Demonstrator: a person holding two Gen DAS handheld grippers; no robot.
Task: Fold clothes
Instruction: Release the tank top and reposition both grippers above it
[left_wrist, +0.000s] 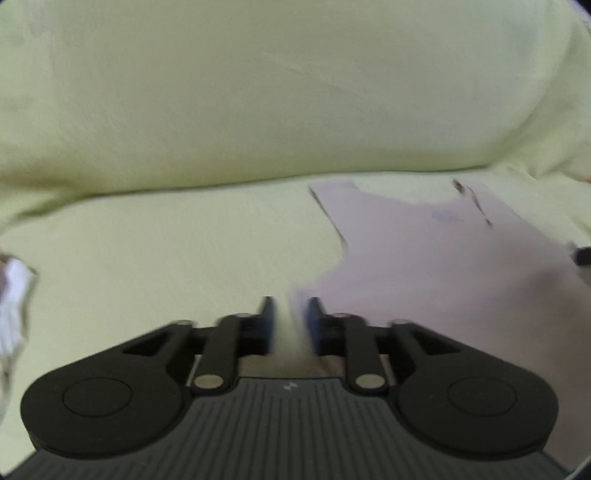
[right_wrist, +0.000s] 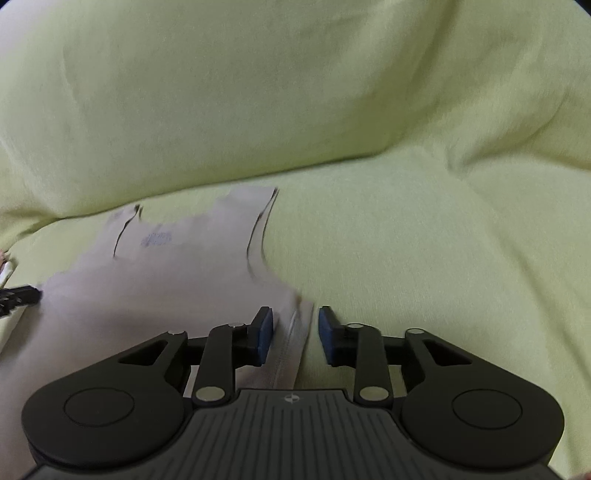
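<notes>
Your pale pinkish tank top (right_wrist: 155, 291) lies flat on the yellow-green sofa cover (right_wrist: 424, 240), straps toward the far backrest. Your right gripper (right_wrist: 295, 332) stands part open over the top's right side edge; a seamed strip of cloth runs between the blue pads (right_wrist: 264, 334), which do not press on it. Your left gripper (left_wrist: 290, 321) is also part open at the top's left edge, its blurred jaws holding nothing.

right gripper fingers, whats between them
In the right wrist view, the side edge of the pale tank top, seam showing, runs up between the open fingers of the right gripper, untouched; yellow-green cover beside it.
</notes>
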